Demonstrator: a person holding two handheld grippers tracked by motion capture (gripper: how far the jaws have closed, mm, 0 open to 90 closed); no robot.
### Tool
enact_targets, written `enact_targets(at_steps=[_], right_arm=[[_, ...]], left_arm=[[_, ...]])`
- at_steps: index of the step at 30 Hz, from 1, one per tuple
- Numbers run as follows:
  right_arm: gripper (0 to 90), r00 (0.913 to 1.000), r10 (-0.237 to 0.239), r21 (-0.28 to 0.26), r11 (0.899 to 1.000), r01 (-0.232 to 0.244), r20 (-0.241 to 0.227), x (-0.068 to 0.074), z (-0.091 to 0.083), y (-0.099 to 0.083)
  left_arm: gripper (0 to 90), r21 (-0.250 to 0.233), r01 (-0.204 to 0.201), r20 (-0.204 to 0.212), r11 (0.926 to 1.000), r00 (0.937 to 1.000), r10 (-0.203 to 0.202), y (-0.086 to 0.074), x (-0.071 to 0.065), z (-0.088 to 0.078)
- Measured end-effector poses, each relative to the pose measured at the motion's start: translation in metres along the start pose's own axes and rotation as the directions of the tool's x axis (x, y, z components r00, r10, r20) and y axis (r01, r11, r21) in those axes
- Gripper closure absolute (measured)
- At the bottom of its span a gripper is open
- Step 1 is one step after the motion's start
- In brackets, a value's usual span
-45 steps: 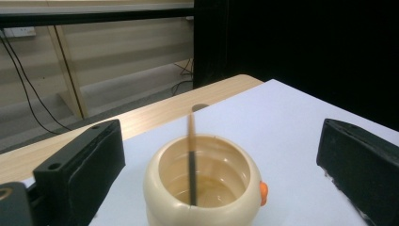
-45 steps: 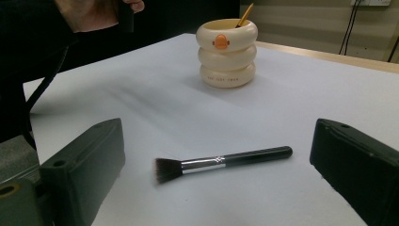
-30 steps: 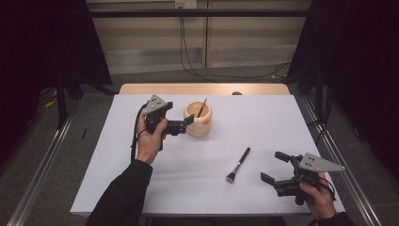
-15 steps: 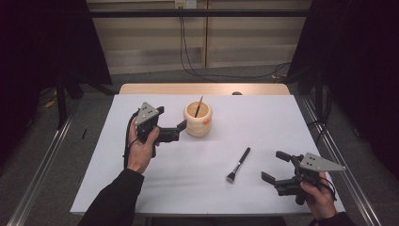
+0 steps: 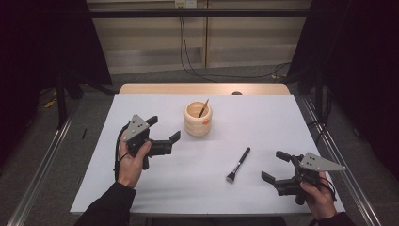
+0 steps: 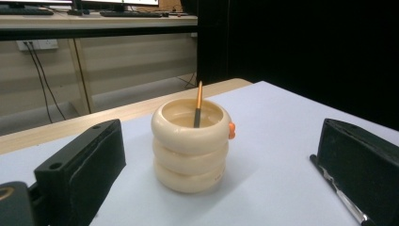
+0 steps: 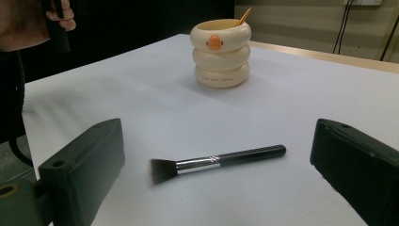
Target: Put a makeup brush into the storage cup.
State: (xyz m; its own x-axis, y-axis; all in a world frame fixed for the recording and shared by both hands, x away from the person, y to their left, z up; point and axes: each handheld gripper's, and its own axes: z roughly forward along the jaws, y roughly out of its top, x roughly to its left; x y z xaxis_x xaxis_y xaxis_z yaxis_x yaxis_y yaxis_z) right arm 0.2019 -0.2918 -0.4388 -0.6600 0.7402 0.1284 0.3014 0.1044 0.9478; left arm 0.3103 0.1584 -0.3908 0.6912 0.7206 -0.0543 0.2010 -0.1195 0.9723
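A cream ringed cup (image 5: 197,123) with an orange duck beak stands at the table's far middle. A thin brush with an orange handle (image 5: 203,108) leans inside it. My left gripper (image 5: 164,128) hovers open and empty just left of the cup. In the left gripper view the cup (image 6: 190,146) stands ahead, between the wide-apart jaws. A black makeup brush (image 5: 238,165) lies flat on the table, bristles toward the near edge. My right gripper (image 5: 273,165) rests open at the near right. In its own view the black brush (image 7: 216,162) lies crosswise between the jaws.
The white table top (image 5: 263,117) has a wooden strip (image 5: 202,89) along its far edge. Metal rails (image 5: 42,165) run along both sides on the floor. Dark curtains hang left and right, and cables (image 5: 188,47) hang down the back wall.
My left gripper has drawn back from the cup, moving left and toward the near edge, still open. The right gripper and the black brush have not moved.
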Motion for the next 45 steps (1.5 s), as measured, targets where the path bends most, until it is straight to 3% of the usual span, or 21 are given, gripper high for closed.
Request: enact_targets(at_steps=[7, 10, 12, 16, 25, 27, 30, 37, 42, 45], right_arm=[[3.2, 1.0, 0.003, -0.005, 1.0, -0.003, 0.006, 0.0, -0.001, 0.0], [3.3, 0.9997, 0.006, -0.016, 1.0, -0.006, 0.022, -0.002, -0.003, 0.001], [3.2, 0.9997, 0.013, -0.015, 1.0, -0.012, 0.02, -0.002, -0.003, 0.001], [3.2, 0.9997, 0.008, -0.015, 1.0, -0.007, 0.023, -0.001, -0.003, 0.001], [3.1, 0.9992, 0.016, -0.026, 1.0, -0.015, 0.036, -0.002, -0.003, 0.002], [3.1, 0.9989, 0.014, -0.033, 0.999, -0.012, 0.044, -0.002, -0.004, 0.002], [3.1, 0.9982, 0.015, -0.043, 0.999, -0.012, 0.058, -0.003, -0.006, 0.002], [2.0, 0.9982, 0.012, -0.046, 0.999, -0.01, 0.058, -0.004, -0.006, 0.002], [0.9, 0.9983, 0.022, -0.037, 0.999, -0.02, 0.053, -0.004, -0.005, 0.002], [0.1, 0.9982, 0.004, -0.043, 0.999, -0.001, 0.06, -0.005, -0.005, 0.003]], left_arm=[[0.9, 0.013, -0.016, -0.023, 0.9998, 0.9996, 0.016, -0.01, -0.009, -0.017], [0.8, 0.022, -0.005, -0.04, 0.9997, 0.9992, 0.006, -0.014, -0.011, -0.024], [1.1, 0.032, 0.026, -0.052, 0.9992, 0.9984, -0.025, -0.019, -0.01, -0.028], [1.1, 0.041, 0.021, -0.075, 0.9989, 0.997, -0.018, -0.03, -0.011, -0.038], [1.1, 0.027, 0.053, -0.08, 0.9982, 0.9955, -0.051, -0.049, -0.013, -0.06], [1.2, 0.018, 0.067, -0.049, 0.9976, 0.9966, -0.066, -0.052, -0.012, -0.062], [1.6, 0.018, 0.087, -0.059, 0.996, 0.9946, -0.086, -0.054, -0.015, -0.062], [1.3, 0.021, 0.053, -0.055, 0.9984, 0.9972, -0.052, -0.054, -0.016, -0.062], [1.2, 0.029, 0.069, -0.036, 0.9972, 0.997, -0.068, -0.058, -0.016, -0.061], [1.3, 0.035, 0.065, -0.029, 0.9973, 0.9975, -0.064, -0.057, -0.017, -0.061]])
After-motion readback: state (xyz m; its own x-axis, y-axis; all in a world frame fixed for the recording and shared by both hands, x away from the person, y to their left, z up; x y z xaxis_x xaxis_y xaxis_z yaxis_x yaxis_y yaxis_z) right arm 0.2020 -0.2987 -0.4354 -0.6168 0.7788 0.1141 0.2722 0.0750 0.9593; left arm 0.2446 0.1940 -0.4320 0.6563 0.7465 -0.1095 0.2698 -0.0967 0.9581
